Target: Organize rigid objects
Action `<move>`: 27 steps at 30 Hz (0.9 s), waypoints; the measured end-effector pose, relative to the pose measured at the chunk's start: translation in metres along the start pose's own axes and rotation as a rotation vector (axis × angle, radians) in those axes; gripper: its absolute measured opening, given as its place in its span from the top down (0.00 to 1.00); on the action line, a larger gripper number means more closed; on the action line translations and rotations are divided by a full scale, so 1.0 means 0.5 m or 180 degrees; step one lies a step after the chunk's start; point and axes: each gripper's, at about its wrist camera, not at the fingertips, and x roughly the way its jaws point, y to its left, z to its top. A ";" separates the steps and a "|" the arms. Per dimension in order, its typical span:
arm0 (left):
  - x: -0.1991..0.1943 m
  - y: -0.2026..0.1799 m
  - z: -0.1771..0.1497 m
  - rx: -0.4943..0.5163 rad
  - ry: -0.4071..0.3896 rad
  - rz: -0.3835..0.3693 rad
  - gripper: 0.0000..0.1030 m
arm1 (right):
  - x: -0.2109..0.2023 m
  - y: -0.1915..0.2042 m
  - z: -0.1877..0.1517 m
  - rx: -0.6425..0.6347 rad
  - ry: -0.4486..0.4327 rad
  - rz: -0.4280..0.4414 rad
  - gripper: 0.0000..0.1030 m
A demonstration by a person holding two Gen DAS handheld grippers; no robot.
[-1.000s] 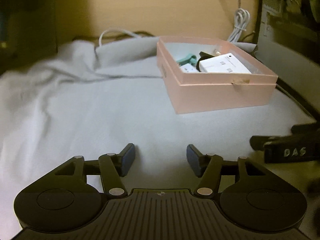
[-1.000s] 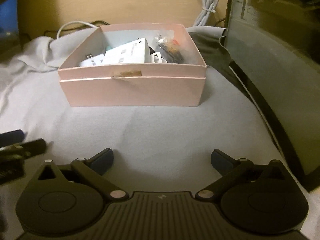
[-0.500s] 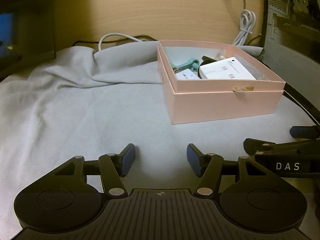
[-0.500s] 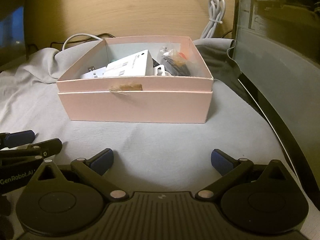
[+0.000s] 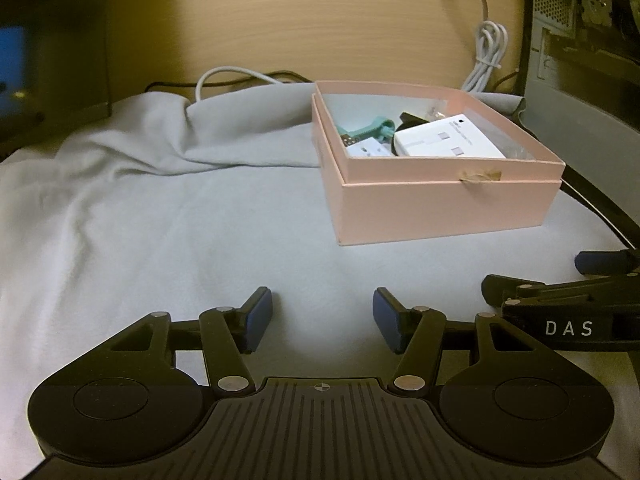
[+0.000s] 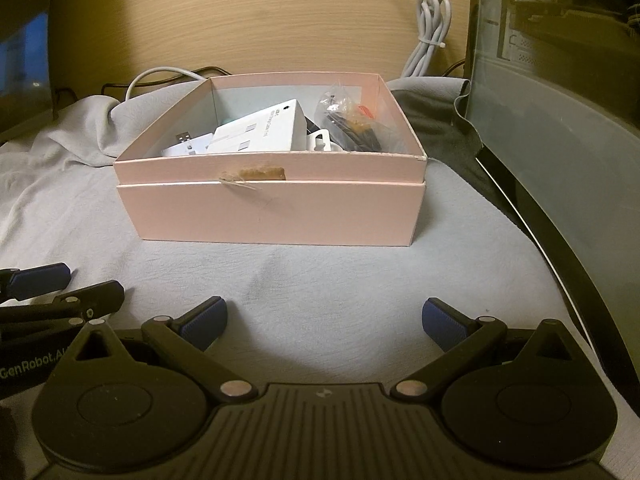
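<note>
Dim, warm yellowish light – dark corners, fisheye bending at edges – centre fairly sharp.

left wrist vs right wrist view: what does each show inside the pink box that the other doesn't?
Left wrist only: a teal plastic part against the box's left inner wall.

Right wrist only: a clear plastic bag of small dark items at the box's right side, and a USB plug poking up at the left.

Both: the pink box on the grey cloth, the white carton inside it, and the open, empty left gripper and right gripper.
</note>
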 end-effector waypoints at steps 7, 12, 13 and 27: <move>0.001 0.002 -0.001 -0.0016 -0.0001 -0.0016 0.40 | 0.000 0.000 0.000 -0.0001 0.0000 0.0001 0.00; 0.001 0.002 -0.001 -0.0035 -0.0004 -0.0028 0.40 | 0.000 0.000 0.000 -0.0002 0.0000 0.0002 0.00; 0.001 0.002 -0.001 -0.0037 -0.0004 -0.0030 0.40 | 0.000 0.000 0.000 -0.0002 -0.0001 0.0001 0.00; 0.001 -0.001 -0.002 -0.0028 -0.0004 -0.0007 0.40 | 0.000 -0.001 0.000 -0.0003 -0.0001 0.0003 0.00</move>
